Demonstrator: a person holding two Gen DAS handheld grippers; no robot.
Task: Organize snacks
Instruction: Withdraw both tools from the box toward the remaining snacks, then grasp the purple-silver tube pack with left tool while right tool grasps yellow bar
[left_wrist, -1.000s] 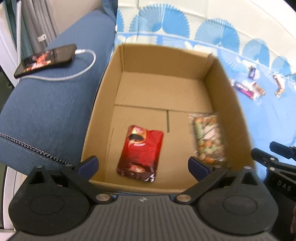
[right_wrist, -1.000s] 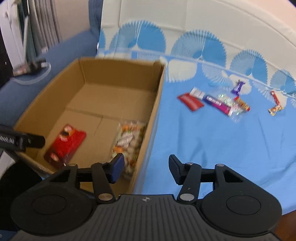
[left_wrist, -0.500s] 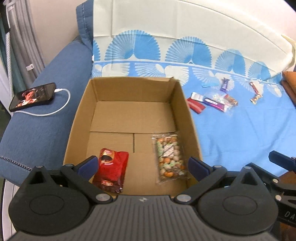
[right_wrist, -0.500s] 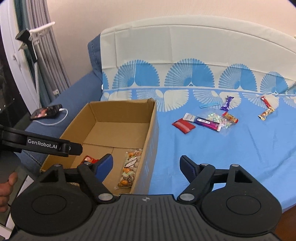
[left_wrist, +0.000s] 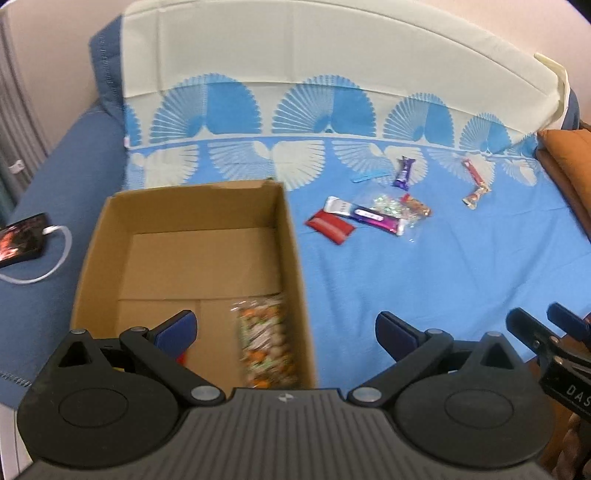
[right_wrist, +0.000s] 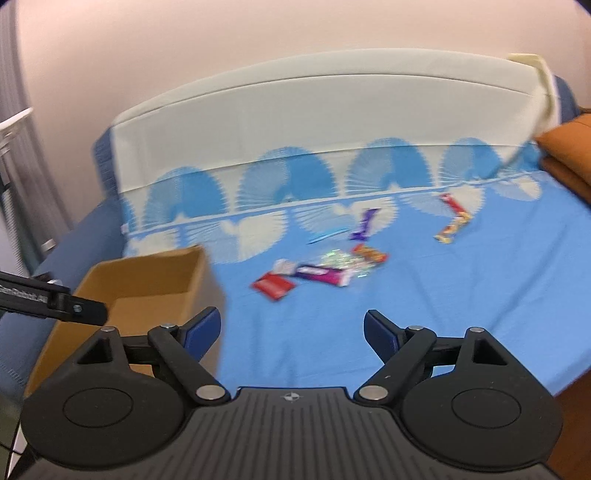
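Cardboard box (left_wrist: 192, 221), one nut bag (left_wrist: 266, 345), six loose snacks

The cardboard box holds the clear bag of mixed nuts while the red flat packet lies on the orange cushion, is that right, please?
Not quite: the red flat packet lies on the blue sheet, as the left wrist view shows. The bag of mixed nuts is indeed in the cardboard box.

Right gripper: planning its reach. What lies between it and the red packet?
Only bare blue sheet between right gripper and red packet, in the right wrist view.
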